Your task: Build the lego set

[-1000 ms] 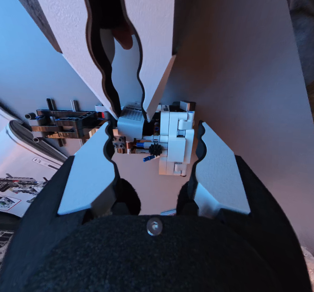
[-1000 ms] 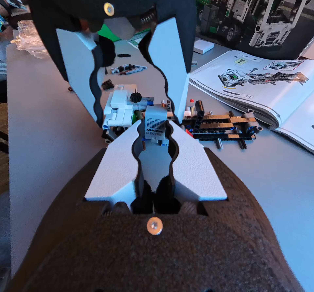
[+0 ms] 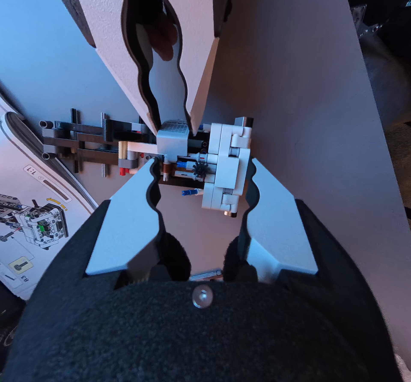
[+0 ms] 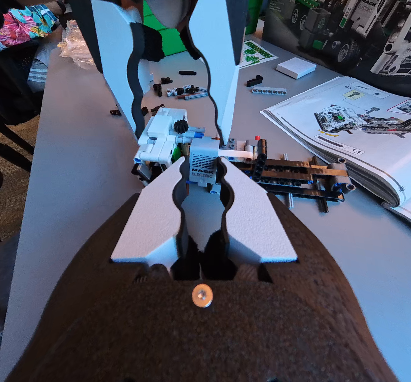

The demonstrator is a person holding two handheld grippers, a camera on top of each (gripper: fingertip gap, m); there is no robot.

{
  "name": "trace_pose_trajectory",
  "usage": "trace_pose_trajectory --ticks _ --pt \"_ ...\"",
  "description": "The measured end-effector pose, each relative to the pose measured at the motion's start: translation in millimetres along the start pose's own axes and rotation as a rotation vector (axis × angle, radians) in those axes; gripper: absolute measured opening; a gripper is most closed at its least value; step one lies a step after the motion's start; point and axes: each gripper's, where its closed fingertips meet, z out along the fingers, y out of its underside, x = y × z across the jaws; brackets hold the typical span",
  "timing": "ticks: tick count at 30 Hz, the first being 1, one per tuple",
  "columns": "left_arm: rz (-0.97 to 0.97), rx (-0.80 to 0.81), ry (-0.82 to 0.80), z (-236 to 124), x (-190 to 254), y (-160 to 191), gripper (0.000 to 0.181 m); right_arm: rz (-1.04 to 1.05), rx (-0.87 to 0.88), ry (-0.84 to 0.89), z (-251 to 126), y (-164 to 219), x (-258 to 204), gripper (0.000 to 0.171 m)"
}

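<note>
The lego build lies on the grey table: a black chassis frame joined to a white cab section with a small black gear. A grey printed block sits between them. My right gripper is shut on this grey block; in the left wrist view it comes from above onto the block. My left gripper is open and straddles the white cab and gear. It also shows in the right wrist view.
An open instruction booklet lies right of the build, with the set's box behind it. Loose small parts, a grey beam, a white flat block and a sticker sheet lie beyond. The table edge runs along the left.
My left gripper's jaws have narrowed around the white cab and gear. My right gripper stays on the grey block. The left view has shifted, so more of the booklet shows.
</note>
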Motion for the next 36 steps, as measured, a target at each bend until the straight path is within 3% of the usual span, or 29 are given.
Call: trace_pose_trajectory --ticks 1,16,36 --pt "0.005 -0.004 -0.004 0.2 -0.1 0.0 0.076 0.000 0.001 -0.003 -0.5 -0.1 -0.1 0.023" --pt "0.045 -0.066 -0.066 4.4 -0.3 -2.5 0.077 -0.013 -0.001 0.001 -4.2 1.9 -1.5 0.023" --pt "-0.054 -0.076 -0.061 5.7 2.4 -6.3 0.069 -0.068 -0.024 0.038 -2.3 4.8 1.0 0.023"
